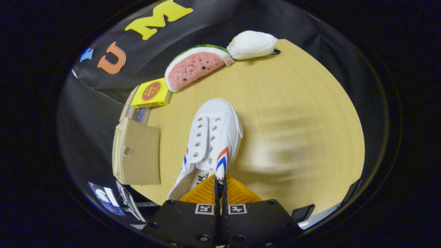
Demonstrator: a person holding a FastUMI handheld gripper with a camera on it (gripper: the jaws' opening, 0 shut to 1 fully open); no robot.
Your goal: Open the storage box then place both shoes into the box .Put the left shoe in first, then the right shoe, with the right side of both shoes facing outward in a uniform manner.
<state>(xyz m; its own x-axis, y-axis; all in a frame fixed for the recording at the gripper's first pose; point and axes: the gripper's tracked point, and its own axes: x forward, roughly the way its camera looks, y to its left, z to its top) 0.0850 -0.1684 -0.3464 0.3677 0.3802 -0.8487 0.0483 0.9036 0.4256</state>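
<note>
Between our fingers, the gripper point(220, 182) pinches the side wall of a white shoe point(213, 137) near its heel opening, both fingers pressed together on the thin canvas. We judge this edge grip is chosen because the collar is the only part slim enough to fit between the pads, and it lets the shoe hang toe-forward so we can steer its facing. The shoe stretches away from us over the wooden table point(293, 120), toe pointing toward the far toys; whether its sole touches the table or hangs just above it, we cannot tell. It is white canvas with no laces, two rows of metal eyelets, and red and blue chevron stripes on each flank, with printing on the insole. Just beside it, on our left, sits the cardboard storage box point(137, 151), its flap side turned toward us; whether it is open, we cannot tell. Beyond lie a yellow carton point(151, 93), a watermelon-slice plush point(194, 67) and a white plush point(251, 44), well apart from the shoe.
</note>
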